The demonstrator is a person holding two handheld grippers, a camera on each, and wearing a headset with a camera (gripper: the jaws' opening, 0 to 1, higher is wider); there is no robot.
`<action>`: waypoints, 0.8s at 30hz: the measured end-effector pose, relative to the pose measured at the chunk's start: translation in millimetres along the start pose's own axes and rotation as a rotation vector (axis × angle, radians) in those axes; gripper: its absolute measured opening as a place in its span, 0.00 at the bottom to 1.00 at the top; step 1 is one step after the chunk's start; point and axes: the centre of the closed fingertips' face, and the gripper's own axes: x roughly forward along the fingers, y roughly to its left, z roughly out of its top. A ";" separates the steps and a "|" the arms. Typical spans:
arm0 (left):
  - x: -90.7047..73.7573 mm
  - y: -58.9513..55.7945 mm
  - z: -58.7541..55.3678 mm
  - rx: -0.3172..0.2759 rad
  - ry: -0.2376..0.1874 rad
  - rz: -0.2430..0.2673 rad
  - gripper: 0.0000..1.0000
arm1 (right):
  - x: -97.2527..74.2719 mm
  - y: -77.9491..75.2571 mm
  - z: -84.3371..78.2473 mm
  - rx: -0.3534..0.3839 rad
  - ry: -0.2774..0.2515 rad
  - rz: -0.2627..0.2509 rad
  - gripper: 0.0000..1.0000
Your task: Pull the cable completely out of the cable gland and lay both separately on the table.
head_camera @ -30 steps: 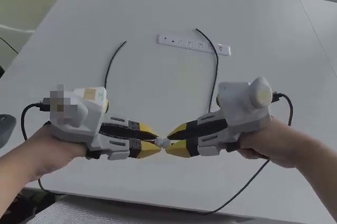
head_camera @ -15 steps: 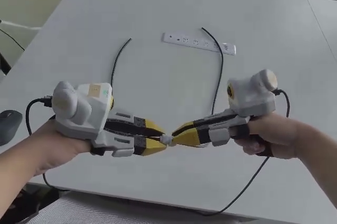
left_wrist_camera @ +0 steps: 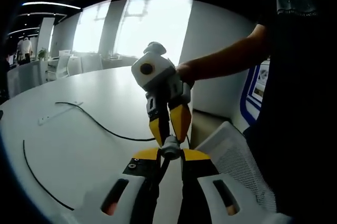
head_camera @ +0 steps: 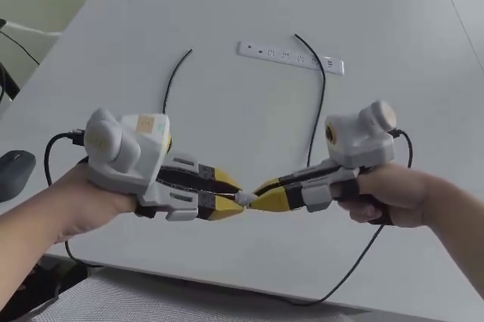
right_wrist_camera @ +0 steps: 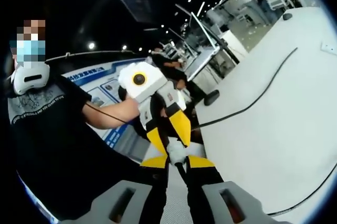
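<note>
Cable gland (head_camera: 243, 199) held in air over near edge of surface (head_camera: 227, 4), long axis left-right, in line with both grippers. Left gripper (head_camera: 236, 202) jaws clamp it; right gripper (head_camera: 257, 199) jaws closed on cable (right_wrist_camera: 182, 170).

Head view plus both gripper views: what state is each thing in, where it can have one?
cable gland: held in the air between the two grippers' tips, cable not yet out.
cable: runs through the cable gland, loose lengths lying on the table.
left gripper: shut on the cable gland.
right gripper: shut on the cable beside the cable gland.
power strip: flat on the table, cable crossing one end.
</note>
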 end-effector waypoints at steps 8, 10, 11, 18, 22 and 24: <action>0.9 4.7 -1.6 -0.069 -0.003 0.008 0.14 | -1.5 -2.3 0.6 -0.261 0.045 -0.130 0.06; 0.0 5.6 -0.1 -0.106 -0.010 0.005 0.14 | -2.5 -2.1 2.4 -0.320 0.050 -0.174 0.07; -0.3 6.8 0.0 -0.112 -0.010 0.004 0.14 | -2.6 -2.9 2.5 -0.346 0.056 -0.207 0.07; -1.7 1.7 1.7 -0.186 -0.032 -0.022 0.15 | -4.1 0.1 2.9 -0.550 0.064 -0.312 0.07; -3.1 1.2 4.1 -0.205 -0.045 -0.031 0.15 | -3.8 1.8 3.8 -0.739 0.141 -0.407 0.07; -3.0 1.2 3.1 -0.202 -0.038 -0.032 0.15 | -1.7 -0.2 1.8 -0.818 0.192 -0.463 0.07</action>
